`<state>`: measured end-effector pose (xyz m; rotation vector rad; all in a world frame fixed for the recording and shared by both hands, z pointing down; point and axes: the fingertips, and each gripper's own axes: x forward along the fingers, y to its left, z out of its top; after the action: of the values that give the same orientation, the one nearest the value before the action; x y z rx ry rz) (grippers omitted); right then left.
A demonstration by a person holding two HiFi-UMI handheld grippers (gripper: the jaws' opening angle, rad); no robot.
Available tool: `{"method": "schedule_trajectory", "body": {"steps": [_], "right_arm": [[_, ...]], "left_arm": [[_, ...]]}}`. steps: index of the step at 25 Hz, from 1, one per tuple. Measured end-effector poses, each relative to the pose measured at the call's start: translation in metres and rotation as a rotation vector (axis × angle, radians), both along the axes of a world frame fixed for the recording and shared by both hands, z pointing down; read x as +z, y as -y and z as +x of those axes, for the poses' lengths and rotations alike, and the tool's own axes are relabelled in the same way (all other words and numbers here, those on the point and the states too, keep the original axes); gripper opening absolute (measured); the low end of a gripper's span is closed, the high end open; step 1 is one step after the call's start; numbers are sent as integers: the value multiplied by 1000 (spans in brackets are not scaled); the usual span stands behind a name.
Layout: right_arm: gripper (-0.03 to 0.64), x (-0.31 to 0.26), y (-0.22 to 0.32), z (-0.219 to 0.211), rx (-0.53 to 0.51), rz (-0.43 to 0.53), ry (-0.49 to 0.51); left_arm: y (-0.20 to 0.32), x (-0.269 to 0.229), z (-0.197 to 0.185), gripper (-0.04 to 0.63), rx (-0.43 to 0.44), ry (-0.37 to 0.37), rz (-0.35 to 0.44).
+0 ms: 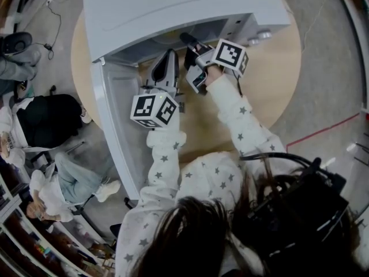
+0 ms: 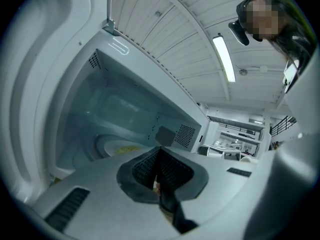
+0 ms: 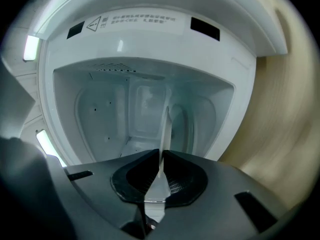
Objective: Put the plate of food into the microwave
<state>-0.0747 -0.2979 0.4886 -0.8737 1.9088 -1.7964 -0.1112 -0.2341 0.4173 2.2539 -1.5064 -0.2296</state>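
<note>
1. The right gripper [image 3: 162,156] had its fingers pinched on the rim of the plate [image 3: 165,129]. In the right gripper view the plate showed edge-on, as a thin white line running from the fingers into the microwave [image 3: 145,39].
2. The left gripper [image 2: 160,156] had its fingers pressed together. A small pale speck sat low in the seam between them, too small to identify.
3. In the left gripper view the plate [image 2: 117,146] lay inside the microwave [image 2: 125,59], low in the cavity, beyond and to the left of that gripper's fingers and apart from them.
4. From the head view, the right gripper [image 1: 185,38] reached into the mouth of the microwave [image 1: 173,4]. The left gripper [image 1: 168,59] was just beside it at the opening, next to the open door [image 1: 121,114].
5. The microwave stood on a round wooden surface [image 1: 277,79].
6. In the head view the microwave's top hid the plate completely.
7. The food showed only as a faint yellowish patch on the plate in the left gripper view.
8. No view showed clearly whether the plate rested on the cavity floor or was held just above it.
</note>
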Motion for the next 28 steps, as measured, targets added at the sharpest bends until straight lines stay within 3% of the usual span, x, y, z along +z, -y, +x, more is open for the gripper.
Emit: {"method": "schedule_trajectory", "body": {"steps": [9, 12, 16, 28], "right_arm": [[21, 9, -10, 6, -32, -5, -97], [99, 4, -10, 1, -56, 5, -92], [122, 4, -14, 1, -102, 24, -176], [123, 13, -25, 2, -175, -43, -271]], "left_arm": [[-7, 2, 3, 2, 0, 4, 2], [-5, 1, 0, 2, -2, 7, 1], [-4, 1, 2, 2, 0, 12, 0], [-14, -7, 0, 2, -4, 7, 5]]}}
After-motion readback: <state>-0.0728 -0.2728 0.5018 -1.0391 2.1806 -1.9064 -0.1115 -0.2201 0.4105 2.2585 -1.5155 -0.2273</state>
